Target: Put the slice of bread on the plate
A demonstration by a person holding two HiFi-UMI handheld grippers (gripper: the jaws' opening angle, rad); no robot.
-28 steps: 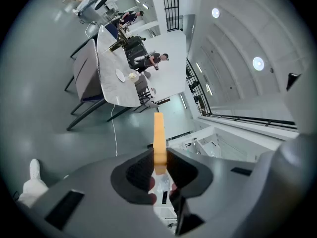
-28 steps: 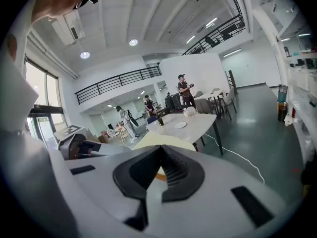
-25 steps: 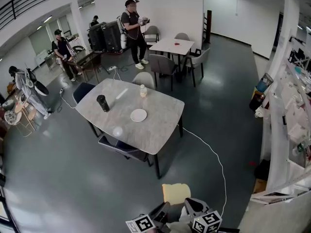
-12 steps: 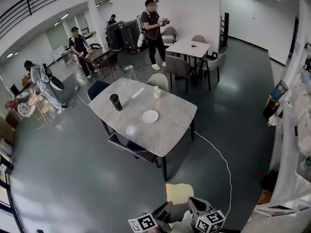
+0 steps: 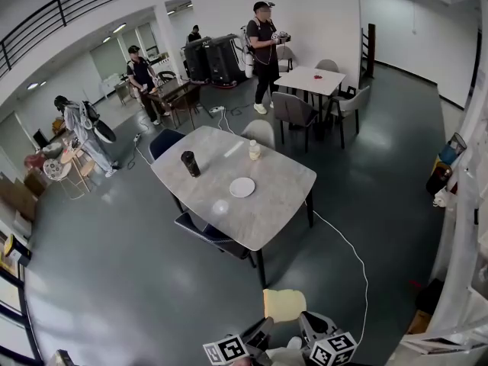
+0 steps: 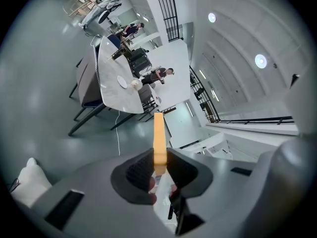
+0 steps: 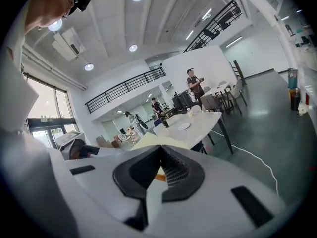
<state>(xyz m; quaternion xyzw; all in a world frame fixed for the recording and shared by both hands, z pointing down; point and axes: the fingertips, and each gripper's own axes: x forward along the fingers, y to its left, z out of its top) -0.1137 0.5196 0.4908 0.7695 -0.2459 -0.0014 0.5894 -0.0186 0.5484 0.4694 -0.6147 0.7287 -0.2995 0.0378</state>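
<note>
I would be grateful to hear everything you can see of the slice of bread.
The slice of bread is pale yellow, roughly square, with a darker crust. It lies flat in the air above the dark floor, short of the table. The left gripper is shut on its near edge, where it shows edge-on as an orange strip.

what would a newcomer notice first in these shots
The yellow bread at the bottom of the head view, pinched in the left tool. Far ahead, a white plate sits on the grey table, with people standing beyond.
</note>
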